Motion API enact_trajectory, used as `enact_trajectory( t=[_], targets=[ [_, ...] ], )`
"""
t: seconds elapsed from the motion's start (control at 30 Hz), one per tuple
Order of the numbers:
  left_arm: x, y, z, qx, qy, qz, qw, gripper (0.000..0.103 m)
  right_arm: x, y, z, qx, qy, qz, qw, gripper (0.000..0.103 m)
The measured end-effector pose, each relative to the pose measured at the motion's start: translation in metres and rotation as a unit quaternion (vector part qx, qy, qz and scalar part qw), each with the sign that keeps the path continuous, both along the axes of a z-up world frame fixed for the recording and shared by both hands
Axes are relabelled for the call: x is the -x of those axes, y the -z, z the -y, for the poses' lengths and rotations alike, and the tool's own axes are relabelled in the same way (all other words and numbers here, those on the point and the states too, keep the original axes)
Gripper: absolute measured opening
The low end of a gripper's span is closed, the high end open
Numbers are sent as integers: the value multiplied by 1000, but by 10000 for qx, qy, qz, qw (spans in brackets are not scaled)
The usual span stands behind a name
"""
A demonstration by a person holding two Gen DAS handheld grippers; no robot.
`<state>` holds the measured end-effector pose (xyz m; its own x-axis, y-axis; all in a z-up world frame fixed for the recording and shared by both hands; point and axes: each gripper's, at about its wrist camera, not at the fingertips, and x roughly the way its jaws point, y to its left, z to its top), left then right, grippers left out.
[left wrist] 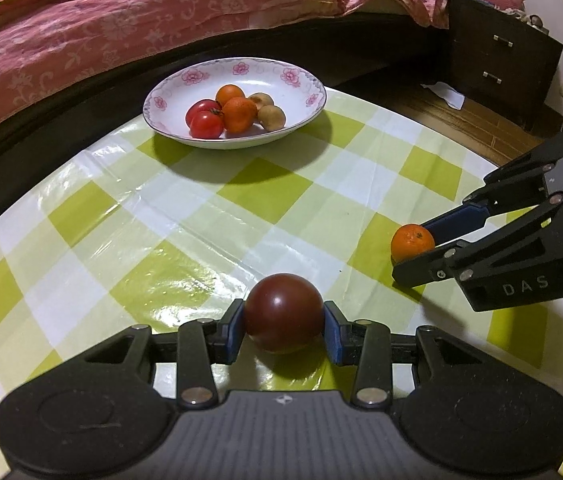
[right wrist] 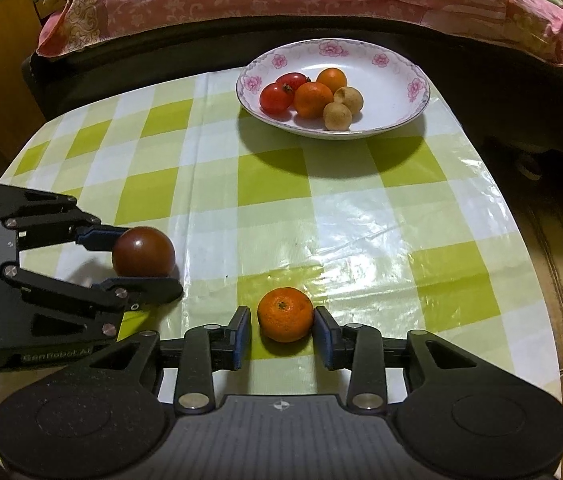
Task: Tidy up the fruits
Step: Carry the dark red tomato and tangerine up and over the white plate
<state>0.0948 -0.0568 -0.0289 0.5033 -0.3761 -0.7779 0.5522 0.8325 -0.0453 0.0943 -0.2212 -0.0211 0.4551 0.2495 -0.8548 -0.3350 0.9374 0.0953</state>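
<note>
- Left gripper (left wrist: pixel 284 334): fingers closed on dark tomato (left wrist: pixel 281 304), pads pressing both sides; fruit sits on table (left wrist: pixel 201 220).
- Right gripper (right wrist: pixel 283 330): fingers narrow but not clamped. Orange (right wrist: pixel 285 314) lies between them on table; 3 o'clock pad touching, gap at 9 o'clock pad.
- Orange at approx. 2 o'clock of tomato, left view.
- Plate (left wrist: pixel 293 80) at 12 o'clock, well apart, already w/ six fruits.
- Rec.: centre orange and close evenly before lift; grip tomato lightly; set down in bare part of plate, 3 o'clock side.
</note>
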Motion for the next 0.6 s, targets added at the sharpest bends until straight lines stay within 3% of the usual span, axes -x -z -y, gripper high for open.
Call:
enact_trajectory(
  t=[0.6],
  targets=[
    [-5, -3, 2, 53, -74, -58, 9999, 47, 1, -1, -6, -10, -112, -29, 9999, 24]
  ],
)
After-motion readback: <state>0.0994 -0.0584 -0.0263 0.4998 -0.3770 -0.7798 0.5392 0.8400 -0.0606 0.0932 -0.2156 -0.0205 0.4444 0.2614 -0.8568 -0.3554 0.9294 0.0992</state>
